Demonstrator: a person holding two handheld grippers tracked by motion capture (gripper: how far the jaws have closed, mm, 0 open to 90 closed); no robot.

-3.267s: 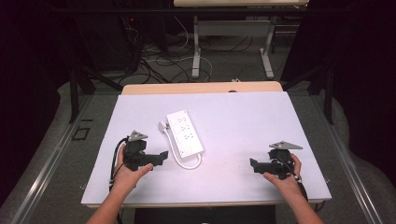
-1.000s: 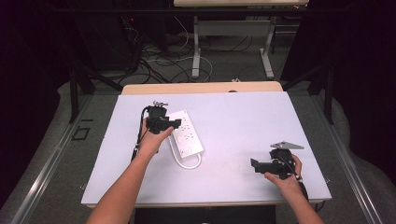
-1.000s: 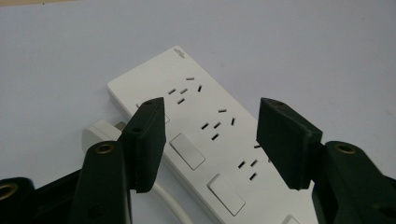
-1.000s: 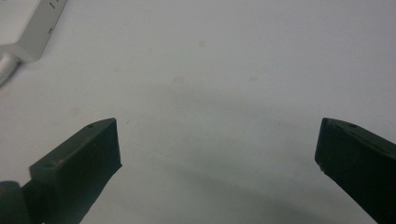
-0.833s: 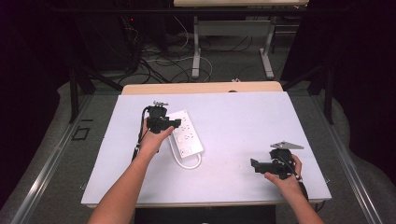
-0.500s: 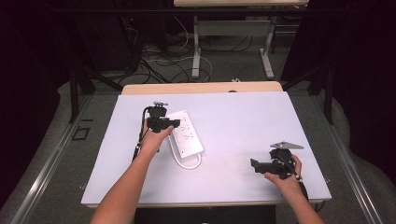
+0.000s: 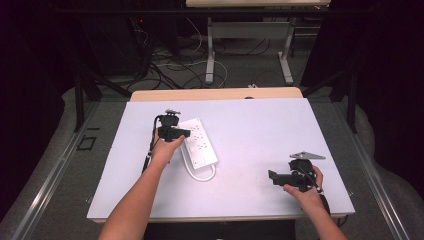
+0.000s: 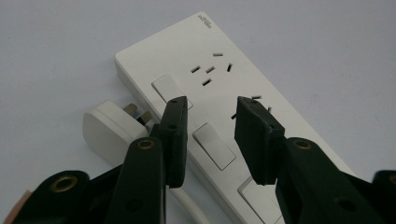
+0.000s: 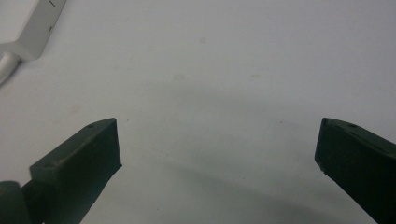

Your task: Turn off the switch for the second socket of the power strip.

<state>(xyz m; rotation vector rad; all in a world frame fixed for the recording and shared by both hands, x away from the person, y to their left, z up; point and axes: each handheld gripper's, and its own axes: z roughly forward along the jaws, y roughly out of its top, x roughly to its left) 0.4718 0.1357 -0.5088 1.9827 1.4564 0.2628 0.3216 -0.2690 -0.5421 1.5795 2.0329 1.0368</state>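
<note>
Hovering over a white power strip (image 8: 219,116), the left gripper (image 8: 210,135) is standing with its two black jaws partly apart; they have just been closing in, with nothing pinched between them and no pad pressing on anything. In the left gripper view, the jaws are framing one of the strip's rocker switches (image 8: 214,145), with another switch (image 8: 169,88) just beyond the left jaw's tip and socket slots (image 8: 210,69) farther along the strip. A white plug (image 8: 109,128) is lying just beside the strip's long edge, its metal pins pointing toward the strip, and a white cord (image 8: 194,210) is running beneath the jaws. In the high view, the left gripper (image 7: 172,132) is sitting over the strip's left side, the left hand (image 7: 165,150) gripping it from behind. The strip (image 7: 200,142) is lying at an angle on the pale table (image 7: 260,125), left of centre, its cord (image 7: 202,176) looping round its near end. Well apart, near the table's front right corner, the right gripper (image 7: 280,177) is being held low over the bare surface by the right hand (image 7: 305,192). In the right gripper view its jaws are spread wide and empty, with the strip's corner (image 9: 35,28) far off at the upper left.
</note>
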